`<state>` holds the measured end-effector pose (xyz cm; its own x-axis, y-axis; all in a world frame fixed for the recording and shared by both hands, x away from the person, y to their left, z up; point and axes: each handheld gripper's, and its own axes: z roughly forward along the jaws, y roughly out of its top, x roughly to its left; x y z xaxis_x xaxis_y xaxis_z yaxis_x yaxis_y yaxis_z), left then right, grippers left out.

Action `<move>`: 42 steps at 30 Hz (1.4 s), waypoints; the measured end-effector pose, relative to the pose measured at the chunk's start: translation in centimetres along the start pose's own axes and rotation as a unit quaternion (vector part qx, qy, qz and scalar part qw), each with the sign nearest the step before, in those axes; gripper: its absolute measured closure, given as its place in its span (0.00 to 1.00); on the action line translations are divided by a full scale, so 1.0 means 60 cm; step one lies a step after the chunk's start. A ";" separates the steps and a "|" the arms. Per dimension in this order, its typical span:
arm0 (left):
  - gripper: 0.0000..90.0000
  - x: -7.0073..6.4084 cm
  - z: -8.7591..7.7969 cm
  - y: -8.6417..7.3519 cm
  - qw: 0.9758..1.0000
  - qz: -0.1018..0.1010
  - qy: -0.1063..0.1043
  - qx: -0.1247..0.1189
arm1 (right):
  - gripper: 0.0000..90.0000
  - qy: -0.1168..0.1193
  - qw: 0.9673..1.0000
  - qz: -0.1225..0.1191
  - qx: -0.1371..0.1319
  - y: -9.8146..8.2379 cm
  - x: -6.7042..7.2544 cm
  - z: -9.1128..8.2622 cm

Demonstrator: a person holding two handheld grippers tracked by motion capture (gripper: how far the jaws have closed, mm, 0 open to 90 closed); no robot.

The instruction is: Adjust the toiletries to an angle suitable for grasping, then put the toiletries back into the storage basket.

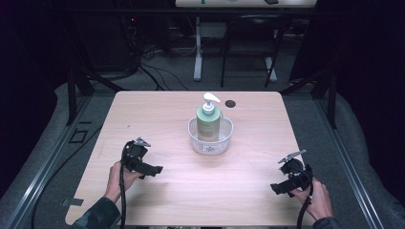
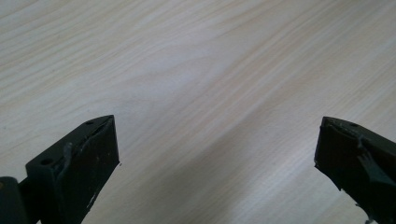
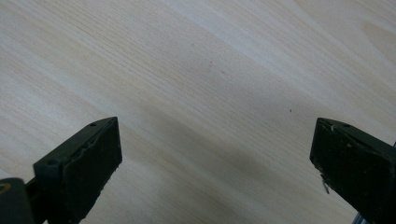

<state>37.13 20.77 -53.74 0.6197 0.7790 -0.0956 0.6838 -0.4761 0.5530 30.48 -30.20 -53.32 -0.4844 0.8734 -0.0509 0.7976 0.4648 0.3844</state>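
A pale green pump bottle with a white pump head stands upright inside a small white basket at the table's middle. My left gripper rests low near the front left, held by a hand, well apart from the basket. My right gripper sits near the front right, also in a hand. In the left gripper view the gripper is open, jaws wide apart over bare wood. In the right gripper view the gripper is open too, nothing between its jaws.
The light wooden table has a small dark round spot behind the basket. Beyond the far edge stand table legs and a dark chair frame on a grey floor. Black frame rails flank both sides.
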 end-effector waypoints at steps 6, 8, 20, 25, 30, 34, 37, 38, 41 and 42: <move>0.00 0.010 0.007 -0.002 1.000 -0.006 0.001 0.011 | 0.02 0.000 1.000 0.003 0.009 -0.003 -0.002 0.004; 0.00 0.008 0.007 -0.001 1.000 -0.005 0.001 0.011 | 0.02 0.001 1.000 0.003 0.010 -0.003 -0.002 0.004; 0.00 0.006 0.008 0.000 1.000 0.000 0.000 0.016 | 0.02 -0.007 1.000 0.000 0.002 -0.003 -0.002 0.001; 0.00 0.004 0.004 -0.002 1.000 0.000 0.000 0.012 | 0.02 -0.010 1.000 -0.002 -0.007 -0.001 -0.001 -0.004; 0.00 0.006 -0.004 -0.005 1.000 -0.002 0.004 0.003 | 0.02 -0.010 1.000 -0.006 -0.009 0.004 0.004 -0.005; 0.00 0.006 -0.003 -0.006 1.000 -0.002 0.004 0.004 | 0.02 -0.010 1.000 -0.008 -0.009 0.006 0.004 -0.004; 0.00 0.006 -0.005 -0.007 1.000 -0.001 0.001 0.004 | 0.02 -0.009 1.000 -0.006 -0.010 0.007 0.006 -0.005; 0.00 0.006 -0.006 -0.008 1.000 -0.002 0.000 0.005 | 0.02 -0.011 1.000 -0.009 -0.010 0.008 0.007 -0.005; 0.00 0.007 -0.007 -0.009 1.000 -0.001 0.001 0.003 | 0.02 -0.008 1.000 -0.008 -0.010 0.009 0.008 -0.004; 0.00 0.007 -0.007 -0.009 1.000 -0.002 0.000 0.003 | 0.02 -0.009 1.000 -0.008 -0.009 0.010 0.009 -0.004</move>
<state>36.86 21.56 -53.72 0.6171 0.7809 -0.0968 0.6882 -0.4759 0.5476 30.61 -29.51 -52.89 -0.4912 0.8680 -0.0736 0.7825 0.4767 0.4006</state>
